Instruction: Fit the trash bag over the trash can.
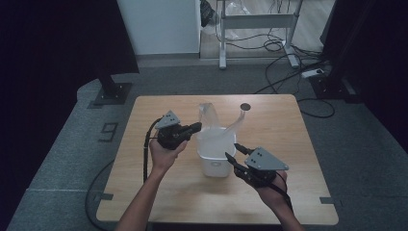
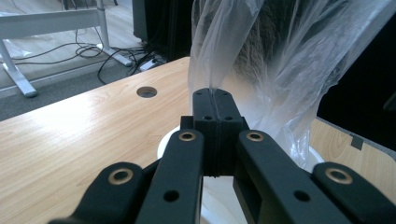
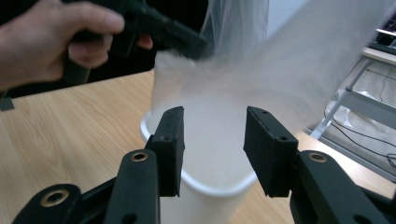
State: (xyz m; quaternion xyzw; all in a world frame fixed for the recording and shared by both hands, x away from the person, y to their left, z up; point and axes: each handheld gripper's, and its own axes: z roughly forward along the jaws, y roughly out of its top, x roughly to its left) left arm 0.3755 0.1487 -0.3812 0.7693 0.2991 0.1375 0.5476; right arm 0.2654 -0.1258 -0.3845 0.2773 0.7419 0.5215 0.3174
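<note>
A small white bin [image 1: 214, 162] stands at the middle of the wooden table [image 1: 144, 159]. A clear plastic bag [image 1: 210, 118] sits in it, its top rising above the rim. My left gripper [image 1: 197, 127] is at the bin's left rim, shut on the bag's edge. In the left gripper view the closed left gripper [image 2: 212, 95] pinches the film of the bag [image 2: 280, 56] above the bin's rim [image 2: 163, 140]. My right gripper [image 1: 231, 150] hovers open at the bin's right side. In the right gripper view the right gripper [image 3: 214, 114] has nothing between its pads and faces the bin [image 3: 205, 186] and the bag [image 3: 233, 70].
A round hole [image 1: 246, 106] is in the tabletop behind the bin. On the floor beyond the table lie cables [image 1: 288, 77], and a white desk frame [image 1: 255, 21] stands there. The other hand [image 3: 56, 42] holds its gripper across the bin in the right gripper view.
</note>
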